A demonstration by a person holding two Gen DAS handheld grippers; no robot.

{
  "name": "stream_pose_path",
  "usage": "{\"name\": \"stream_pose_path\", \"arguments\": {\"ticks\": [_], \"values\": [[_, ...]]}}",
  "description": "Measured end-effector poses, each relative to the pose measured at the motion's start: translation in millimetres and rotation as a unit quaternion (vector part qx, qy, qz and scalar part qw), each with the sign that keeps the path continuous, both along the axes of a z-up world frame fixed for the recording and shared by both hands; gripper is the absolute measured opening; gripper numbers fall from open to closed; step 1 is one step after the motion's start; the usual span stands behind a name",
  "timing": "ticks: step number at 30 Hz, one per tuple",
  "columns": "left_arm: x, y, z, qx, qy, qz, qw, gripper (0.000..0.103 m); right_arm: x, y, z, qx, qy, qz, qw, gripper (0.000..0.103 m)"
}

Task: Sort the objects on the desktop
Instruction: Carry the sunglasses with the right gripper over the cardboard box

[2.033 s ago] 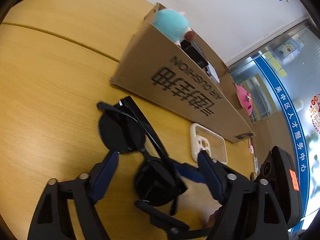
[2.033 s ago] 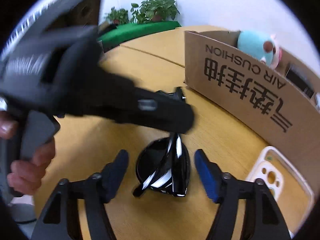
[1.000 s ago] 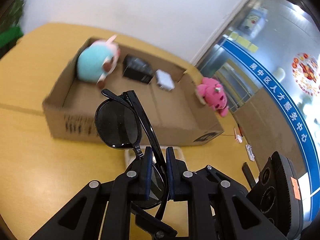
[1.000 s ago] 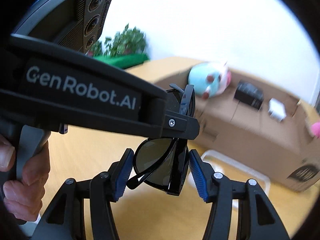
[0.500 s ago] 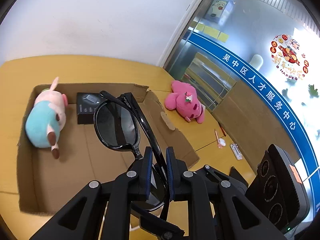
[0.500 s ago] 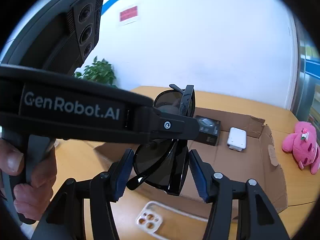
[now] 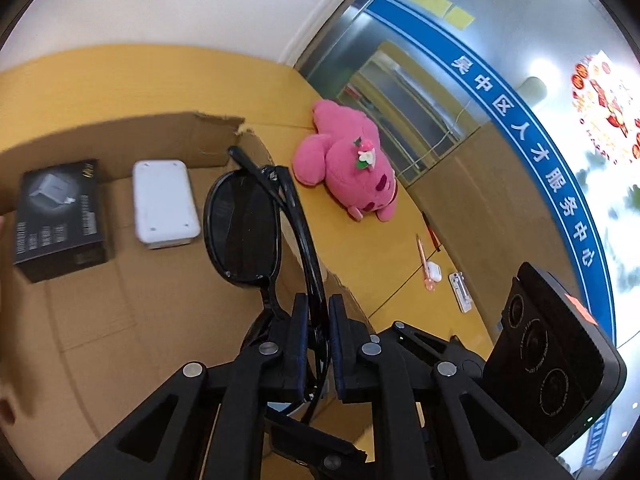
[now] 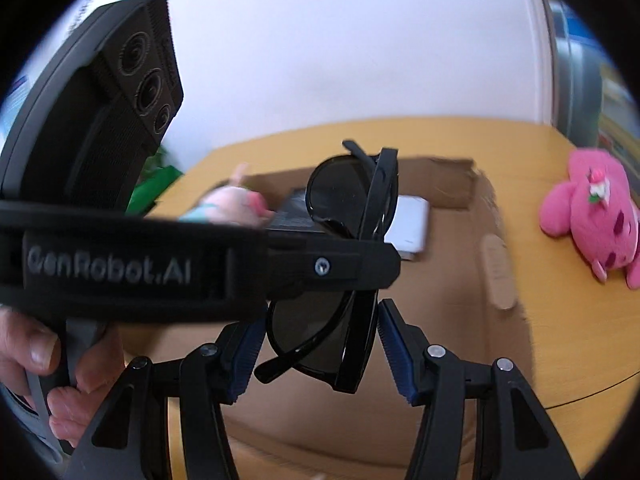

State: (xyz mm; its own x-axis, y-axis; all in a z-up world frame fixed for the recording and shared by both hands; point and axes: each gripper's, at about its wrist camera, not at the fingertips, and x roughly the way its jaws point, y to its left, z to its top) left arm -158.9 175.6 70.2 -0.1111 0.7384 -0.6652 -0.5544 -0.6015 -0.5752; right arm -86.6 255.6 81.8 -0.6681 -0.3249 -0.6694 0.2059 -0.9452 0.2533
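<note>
Office rm, white wall, glass partition w/ blue band at far right; wooden table point(image 7: 352, 240) carries an open cardboard box point(image 7: 132, 308).

We note the left gripper point(image 7: 318, 340) clamped tight on the folded black sunglasses point(image 7: 244, 224), pads pinching the frame near the hinge, lens sticking up ahead of the claw. Glasses hang in air over the box interior, not touching its floor as far as we can tell.

Right gripper point(image 8: 320, 348): jaws apart, blue pads either side of the lower lens w/ visible gaps, so no grip there; it sits just under the left claw.

Already in box, ahead-left of the left claw: black carton point(image 7: 58, 216), white flat device point(image 7: 164, 200). Right view also shows a blurred pastel plush point(image 8: 232, 204) at the box's far end.

Still outside: pink plush point(image 7: 352, 176) on the table ahead-right of the claw, beyond the box wall; pen point(image 7: 424, 260) and small white items point(image 7: 434, 270) further right, too small to ID.

Our est.: roughly half done. The glasses drop comes next, then pink plush + small bits. Release should be low; lenses scratch easily.
</note>
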Motion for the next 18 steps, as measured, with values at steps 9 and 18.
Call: {"name": "stream_pose_path", "arguments": {"ticks": [9, 18], "values": [[-59.2, 37.6, -78.3, -0.002, -0.113, 0.010, 0.9935, 0.008, -79.2, 43.9, -63.0, -0.016, -0.139, -0.013, 0.990, 0.055], [-73.1, 48.7, -115.3, -0.001, -0.181, 0.016, 0.9833, 0.008, -100.6, 31.4, -92.6, 0.065, -0.248, -0.024, 0.966, 0.054]]}}
